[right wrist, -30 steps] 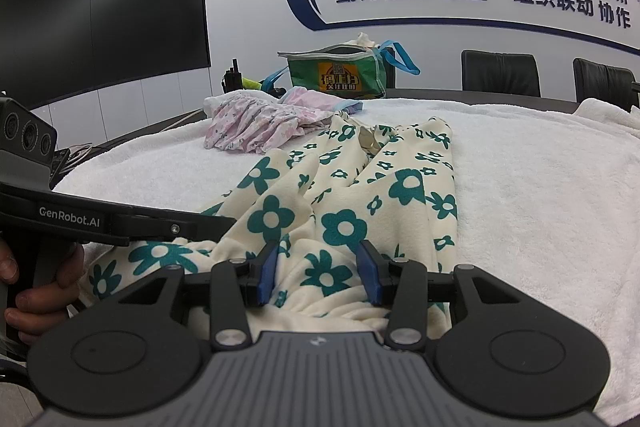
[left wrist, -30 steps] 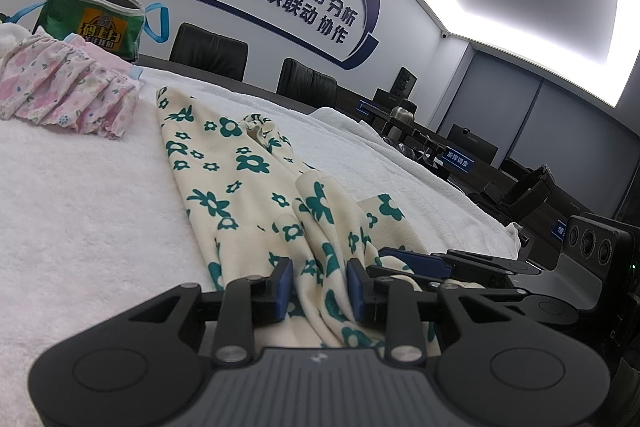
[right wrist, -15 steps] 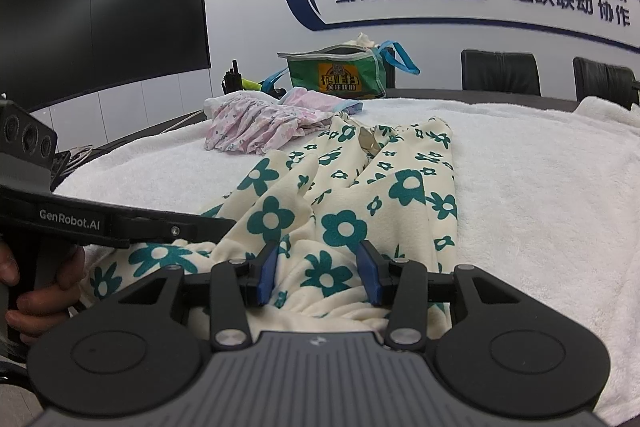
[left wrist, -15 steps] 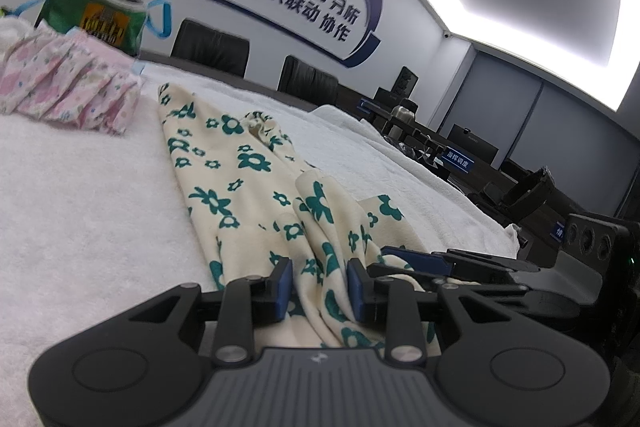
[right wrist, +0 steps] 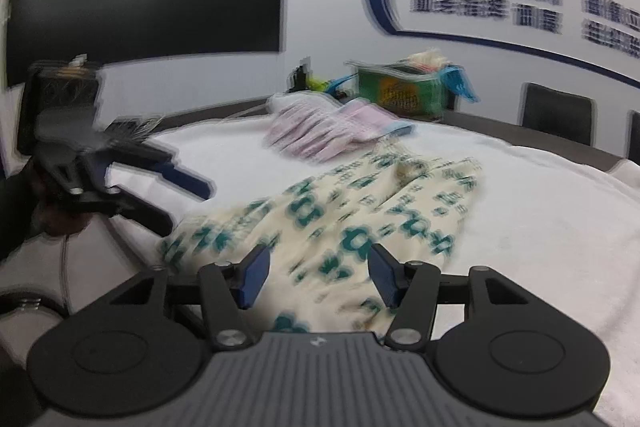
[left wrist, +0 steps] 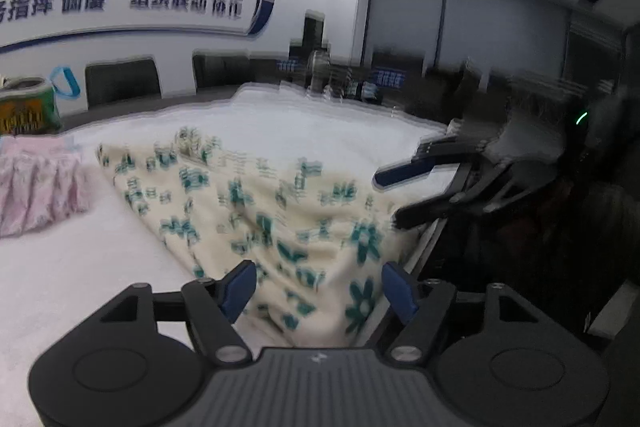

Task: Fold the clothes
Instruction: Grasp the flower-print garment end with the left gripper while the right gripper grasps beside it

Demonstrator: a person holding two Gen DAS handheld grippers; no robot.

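Both grippers, left [left wrist: 319, 287] and right [right wrist: 316, 273], had released the floral garment [left wrist: 256, 211]; jaws stood apart, empty. Garment lay crumpled at twelve o'clock, needing regrasp.

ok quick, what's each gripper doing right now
Left gripper: open, holding nothing, above the floral garment.
Right gripper: open, holding nothing.

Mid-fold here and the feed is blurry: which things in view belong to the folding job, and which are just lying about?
Part of the job:
- cream garment with green flowers, spread on the white cloth-covered table
- left gripper, open
- right gripper, open

Lying about, judging by their place:
- pink floral garment, bunched farther back
- green bag
- black chairs
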